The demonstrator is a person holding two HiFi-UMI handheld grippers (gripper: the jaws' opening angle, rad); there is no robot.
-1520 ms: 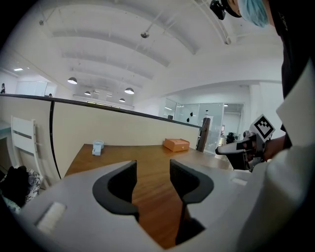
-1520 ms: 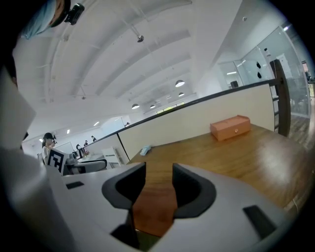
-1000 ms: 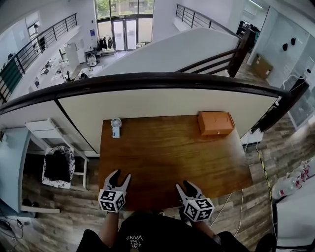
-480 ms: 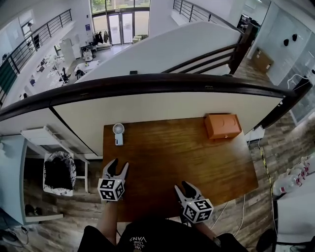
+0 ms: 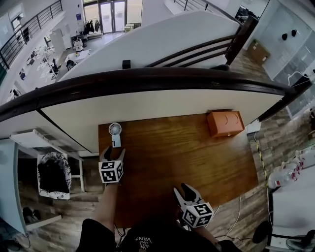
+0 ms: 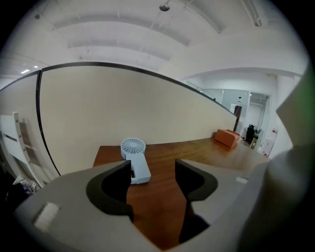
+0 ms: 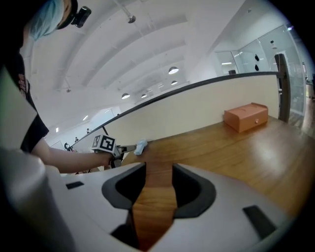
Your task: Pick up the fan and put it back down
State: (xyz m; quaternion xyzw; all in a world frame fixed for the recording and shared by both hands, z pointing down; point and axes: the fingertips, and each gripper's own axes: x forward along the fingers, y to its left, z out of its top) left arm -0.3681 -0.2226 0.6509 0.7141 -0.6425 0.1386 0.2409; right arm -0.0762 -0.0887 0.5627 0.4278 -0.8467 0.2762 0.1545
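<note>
Fan handle edge hidden behind left tongs.

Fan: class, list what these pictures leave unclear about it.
Head view: fan too small; fine detail unreadable.
Left gripper view: handle's near corner hidden behind the left gripper's pad, its jaws just opening wider, still empty.
Right gripper view: fan a tiny pale blur.

I'm at a wood table w/ a cream half-wall behind it, dark rail on top. Plank floor rt side; bright glass doors far off.
</note>
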